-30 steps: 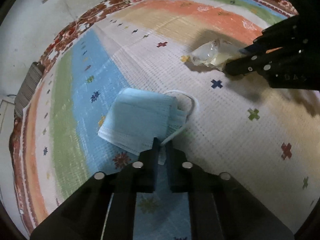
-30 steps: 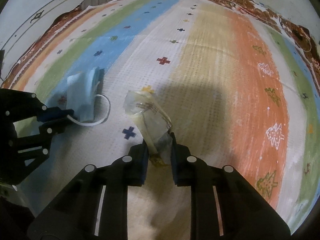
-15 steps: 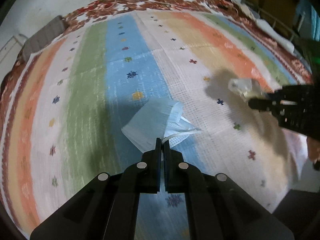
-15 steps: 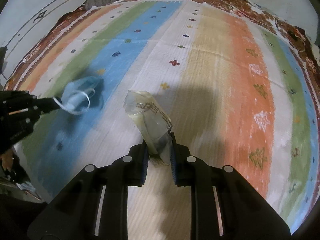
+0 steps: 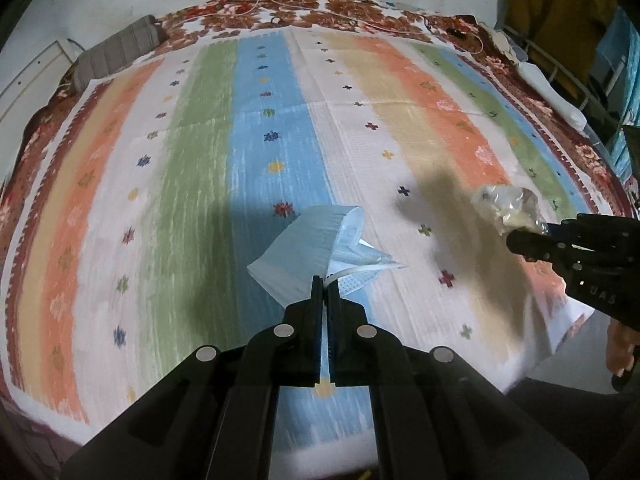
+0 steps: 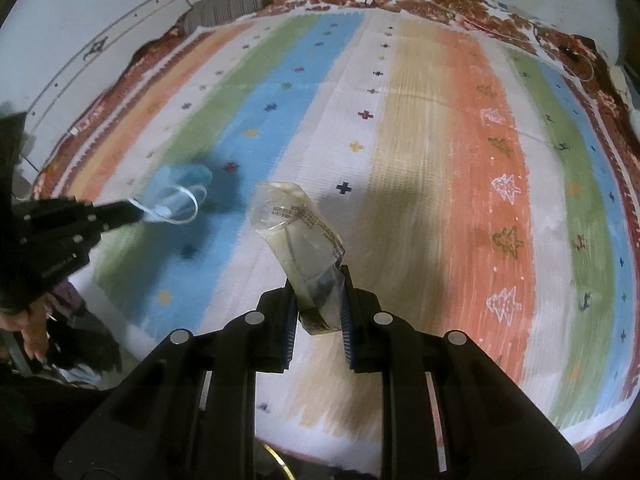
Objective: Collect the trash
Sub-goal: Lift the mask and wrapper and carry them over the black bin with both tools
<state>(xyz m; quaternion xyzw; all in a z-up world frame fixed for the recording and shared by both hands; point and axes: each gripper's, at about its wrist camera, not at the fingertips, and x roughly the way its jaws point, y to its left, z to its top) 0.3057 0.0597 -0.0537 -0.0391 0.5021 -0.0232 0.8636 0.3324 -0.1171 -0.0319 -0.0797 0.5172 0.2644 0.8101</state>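
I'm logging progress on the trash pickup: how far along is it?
Done: both pieces are picked up, and no other litter shows on the striped rug. In hand: the left gripper is shut on the blue face mask, apparently by its ear loop, and the right gripper is shut on the clear plastic wrapper; both hang clear of the rug. Left: dropping them in a bin, none of which is in view.

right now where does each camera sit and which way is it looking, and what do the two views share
Left wrist: rides on the left tool, looking steeply down at the striped rug; its shut fingers pinch the blue face mask; the right tool and a hand show at right.
Right wrist: rides on the right tool, looking down at the same rug; it grips the clear plastic wrapper; the left tool shows at left.
Shared: rug, mask, wrapper, each other's tool.
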